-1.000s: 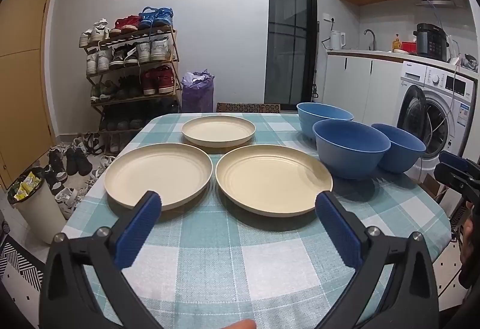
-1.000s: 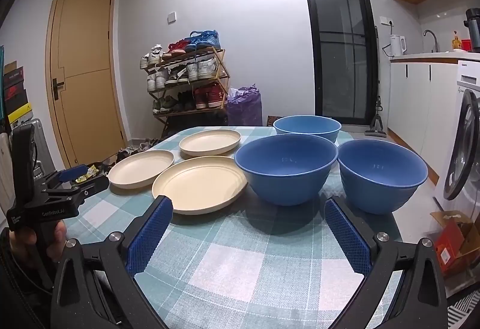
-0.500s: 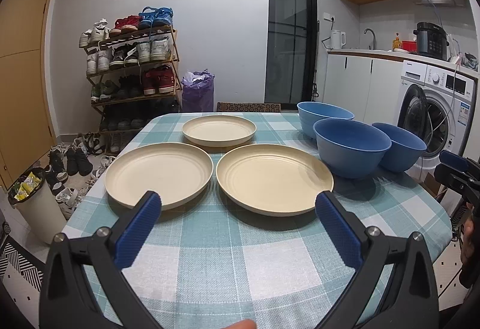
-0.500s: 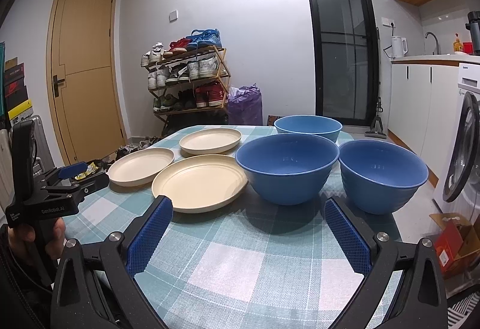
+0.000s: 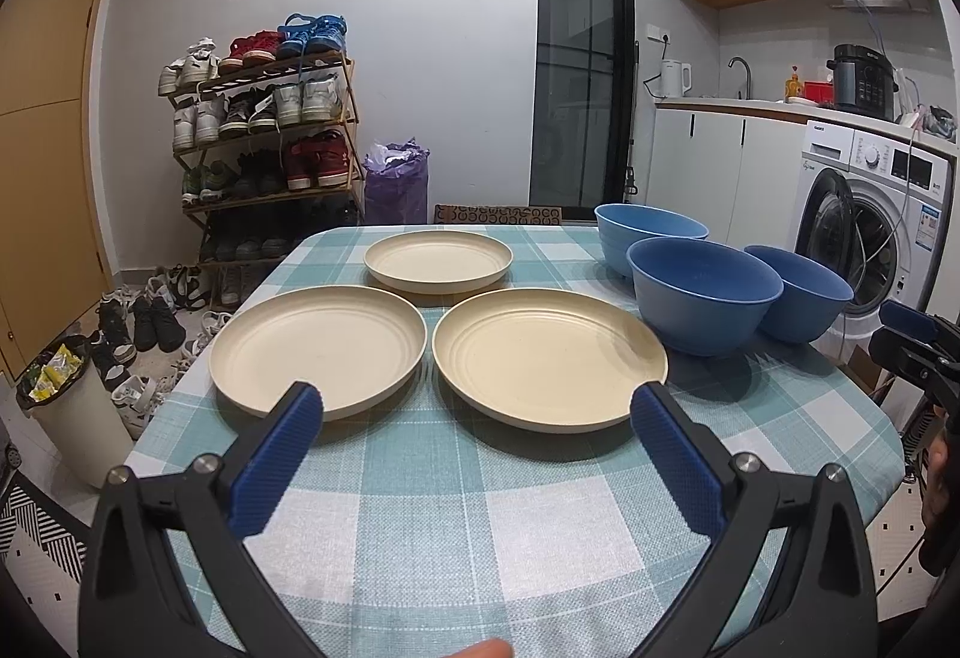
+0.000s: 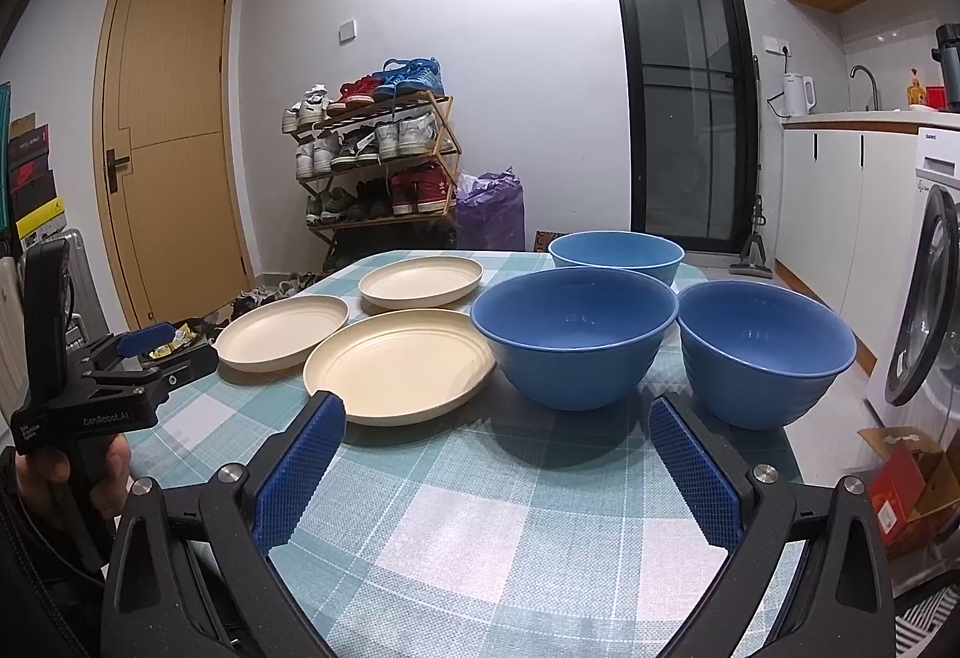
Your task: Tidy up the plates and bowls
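Your table (image 5: pixel 480 532) under its teal checked cloth has bare room along the near edge, in front of both claws; its right edge drops off just past the bowls, toward the washing machine (image 5: pixel 870 232).

Three cream plates (image 5: pixel 549 358) lie flat on the left half: two side by side, nearly touching, one smaller-looking behind them. Three blue bowls (image 6: pixel 573 337) stand upright on the right half, clustered close, none stacked.

Your left claw (image 5: pixel 477 409) hovers spread wide and empty over the near cloth, facing the two front plates. Your right claw (image 6: pixel 495 421) is likewise spread and empty, facing the front bowls.

The left claw's body reads "GenRobot.AI".
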The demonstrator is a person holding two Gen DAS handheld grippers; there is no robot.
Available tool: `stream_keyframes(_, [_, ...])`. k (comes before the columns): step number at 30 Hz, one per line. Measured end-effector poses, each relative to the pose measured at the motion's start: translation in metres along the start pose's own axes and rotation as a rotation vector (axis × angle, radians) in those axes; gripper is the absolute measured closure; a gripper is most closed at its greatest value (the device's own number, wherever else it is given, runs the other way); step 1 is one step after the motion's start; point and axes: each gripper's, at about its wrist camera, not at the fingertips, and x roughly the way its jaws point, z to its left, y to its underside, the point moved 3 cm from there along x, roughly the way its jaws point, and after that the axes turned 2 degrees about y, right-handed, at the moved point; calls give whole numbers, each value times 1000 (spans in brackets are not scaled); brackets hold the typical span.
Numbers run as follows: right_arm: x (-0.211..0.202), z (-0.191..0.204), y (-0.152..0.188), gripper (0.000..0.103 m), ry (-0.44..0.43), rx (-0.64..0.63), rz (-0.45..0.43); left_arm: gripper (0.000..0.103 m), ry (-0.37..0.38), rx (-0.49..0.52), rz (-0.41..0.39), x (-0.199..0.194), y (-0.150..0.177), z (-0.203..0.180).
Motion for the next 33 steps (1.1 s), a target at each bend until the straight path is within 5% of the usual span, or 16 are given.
stream_keyframes(33, [-3, -3, -1, 0, 7, -5, -6, 0, -4, 5, 0, -1, 0, 3])
